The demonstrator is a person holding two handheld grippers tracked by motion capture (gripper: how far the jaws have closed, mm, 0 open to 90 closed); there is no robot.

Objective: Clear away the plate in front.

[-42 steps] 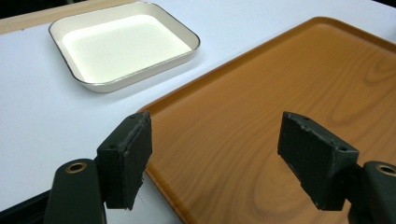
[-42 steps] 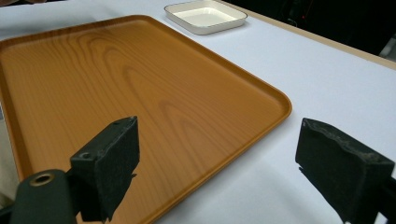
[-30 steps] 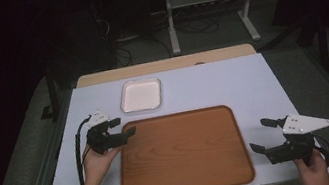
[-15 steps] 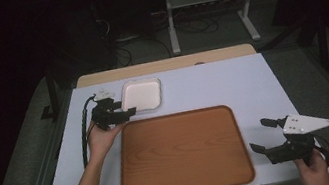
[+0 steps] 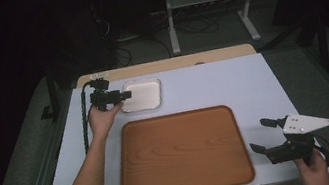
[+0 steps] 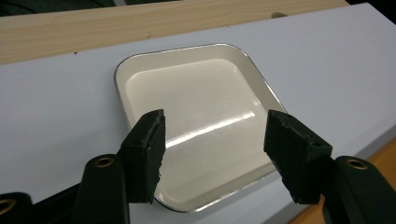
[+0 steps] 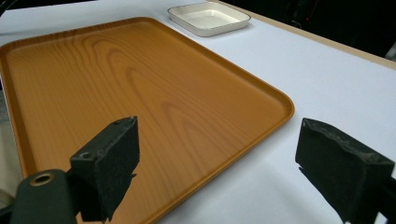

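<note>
A small white square dish sits at the far left of the white table. My left gripper hovers at the dish's left rim, pointing right, open. In the left gripper view the dish lies just past the open jaws of the left gripper, with nothing between them. A large wooden tray lies at the table's front centre. My right gripper stands open near the tray's front right corner. The right gripper view has the right gripper spread over the tray's edge, the dish far off.
A pale wooden strip runs along the table's far edge. Beyond it, in the dark, stands a metal rack with cables on the floor. A black cable trails from the left gripper along the table's left side.
The left gripper has moved from the tray's left edge toward the far side, up to the white dish. The right gripper has stayed put.
</note>
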